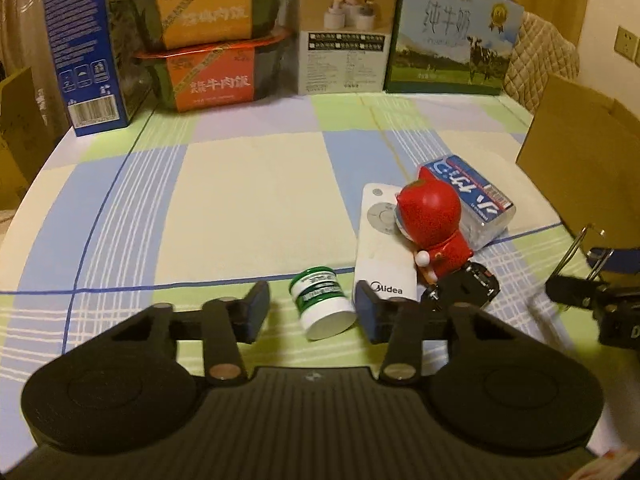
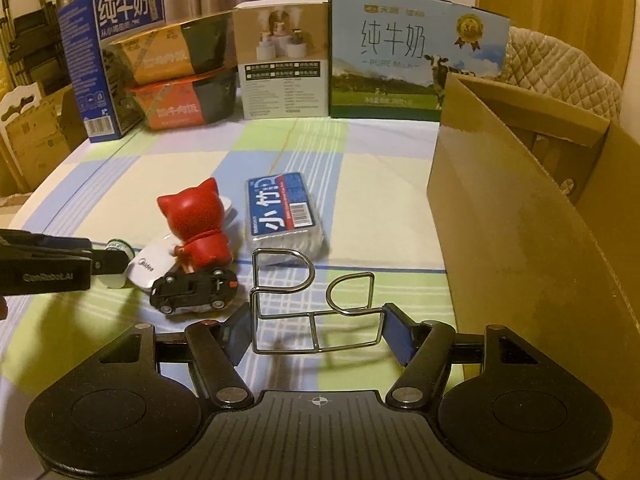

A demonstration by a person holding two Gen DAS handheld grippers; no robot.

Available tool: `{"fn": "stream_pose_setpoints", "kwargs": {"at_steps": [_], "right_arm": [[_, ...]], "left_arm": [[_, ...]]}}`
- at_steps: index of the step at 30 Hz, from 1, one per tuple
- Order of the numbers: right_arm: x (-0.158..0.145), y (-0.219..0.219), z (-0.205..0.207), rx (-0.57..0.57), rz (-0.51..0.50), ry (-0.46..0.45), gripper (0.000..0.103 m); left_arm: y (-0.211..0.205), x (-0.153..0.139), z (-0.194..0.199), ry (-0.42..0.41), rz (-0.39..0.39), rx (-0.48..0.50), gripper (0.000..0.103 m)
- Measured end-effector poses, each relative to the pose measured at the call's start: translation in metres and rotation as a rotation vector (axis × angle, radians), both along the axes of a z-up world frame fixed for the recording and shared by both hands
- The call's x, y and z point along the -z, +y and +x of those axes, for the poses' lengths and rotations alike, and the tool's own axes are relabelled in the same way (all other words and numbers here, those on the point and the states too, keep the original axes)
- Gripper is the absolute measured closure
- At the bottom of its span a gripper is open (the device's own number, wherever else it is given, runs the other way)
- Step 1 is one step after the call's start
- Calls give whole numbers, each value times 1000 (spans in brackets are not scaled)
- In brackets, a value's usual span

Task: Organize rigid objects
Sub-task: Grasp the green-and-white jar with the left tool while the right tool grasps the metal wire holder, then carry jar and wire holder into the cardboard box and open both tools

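gripping a bent wire rack (image 2: 316,304) between its blue pads, the right gripper (image 2: 316,326) holds the frame off the checked tablecloth (image 2: 360,160), with both pads pressing on the wire's sides; the rack's two loops stand up ahead of the fingers; a brown cardboard box (image 2: 520,216) stands open just to the right of it, apart from the rack; the left gripper (image 1: 314,310) sits low over the cloth with a small white jar with a green label (image 1: 322,304) lying on its side between the fingers; the right pad looks to touch the jar while a gap shows at the left pad, so the jaws are not clamped on it; just beyond the jar lies a white remote (image 1: 382,248), and a red cat figure (image 1: 434,224) leans on it; a black toy car (image 2: 196,288) rests at the figure's base, touching the remote's end; a clear pack with a blue label (image 2: 284,216) lies behind the figure, near it; along the far edge of the table stand milk cartons (image 2: 404,56), two stacked meal bowls (image 2: 176,88) and a tall white box (image 2: 284,60).
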State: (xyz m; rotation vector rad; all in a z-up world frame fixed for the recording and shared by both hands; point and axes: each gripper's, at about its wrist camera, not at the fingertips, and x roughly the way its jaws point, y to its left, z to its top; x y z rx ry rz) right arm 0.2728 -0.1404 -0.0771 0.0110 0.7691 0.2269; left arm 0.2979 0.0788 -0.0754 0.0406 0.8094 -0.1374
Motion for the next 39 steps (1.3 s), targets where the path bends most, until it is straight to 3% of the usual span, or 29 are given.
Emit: {"fn": "stream_pose_setpoints", "kwargs": {"at_steps": [2, 13, 19, 31, 39], "right_arm": [[-1, -1, 1, 2, 5, 3, 39], [-4, 1, -5, -19, 15, 7, 39], [-9, -2, -13, -12, 36, 6, 39], [-31, -12, -61, -35, 68, -30, 39], [-69, -27, -100, -36, 97, -76, 39]], "left_arm": [[-2, 1, 2, 10, 23, 0, 77], [-3, 8, -8, 25, 95, -1, 77], [-3, 5, -13, 54, 76, -33, 77], [-21, -42, -75, 39, 51, -6, 77], [-49, -74, -122, 1, 27, 18, 77]]}}
